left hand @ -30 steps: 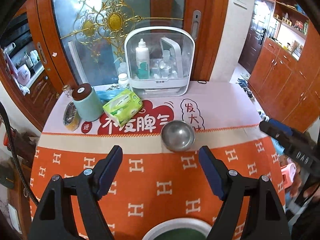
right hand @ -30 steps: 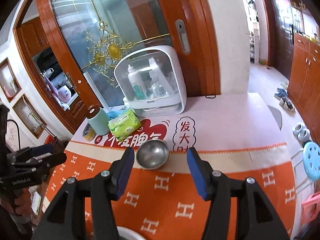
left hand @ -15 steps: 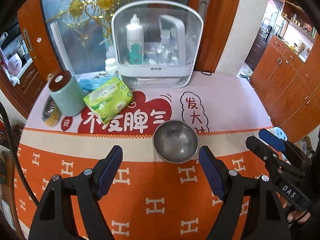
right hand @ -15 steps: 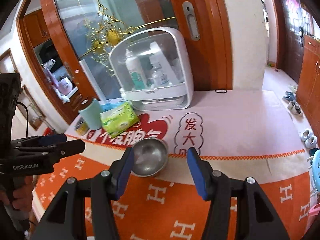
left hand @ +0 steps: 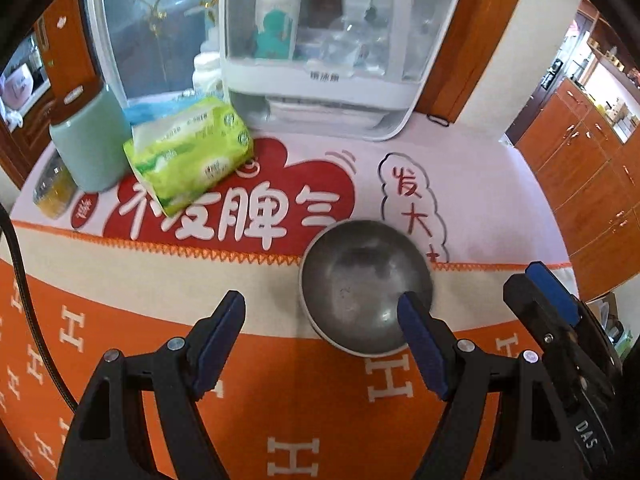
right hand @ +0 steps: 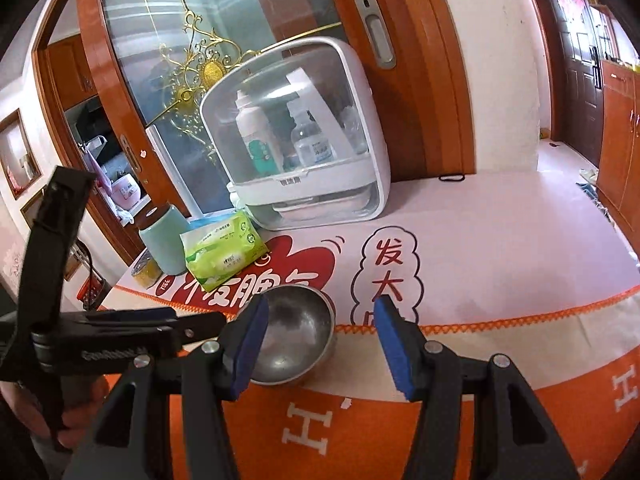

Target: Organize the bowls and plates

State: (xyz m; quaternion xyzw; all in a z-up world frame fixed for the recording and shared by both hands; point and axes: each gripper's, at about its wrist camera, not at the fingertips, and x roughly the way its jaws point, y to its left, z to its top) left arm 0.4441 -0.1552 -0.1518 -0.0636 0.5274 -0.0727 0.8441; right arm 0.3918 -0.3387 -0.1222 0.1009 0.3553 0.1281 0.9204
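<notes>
A small steel bowl point(left hand: 366, 286) stands upright on the orange tablecloth point(left hand: 300, 400) near the stitched border. My left gripper point(left hand: 322, 330) is open and empty; its right finger overlaps the bowl's near right rim. In the right wrist view the bowl point(right hand: 294, 332) sits just beyond my open, empty right gripper point(right hand: 320, 342), whose left finger covers the bowl's left edge. The left gripper's fingers point(right hand: 160, 320) reach in from the left there. The right gripper's fingers point(left hand: 556, 308) show at the right of the left wrist view.
A white lidded organiser with bottles point(left hand: 336, 44) stands at the back. A green tissue pack point(left hand: 192, 156), a teal canister point(left hand: 90, 148) and a small jar point(left hand: 52, 192) sit at the back left. A glass door and wooden frame stand behind the table.
Both grippers have moved forward and down toward the bowl, which now looks larger and sits at their fingertips. The white plate at the bottom edge has left view. The jaws stay open.
</notes>
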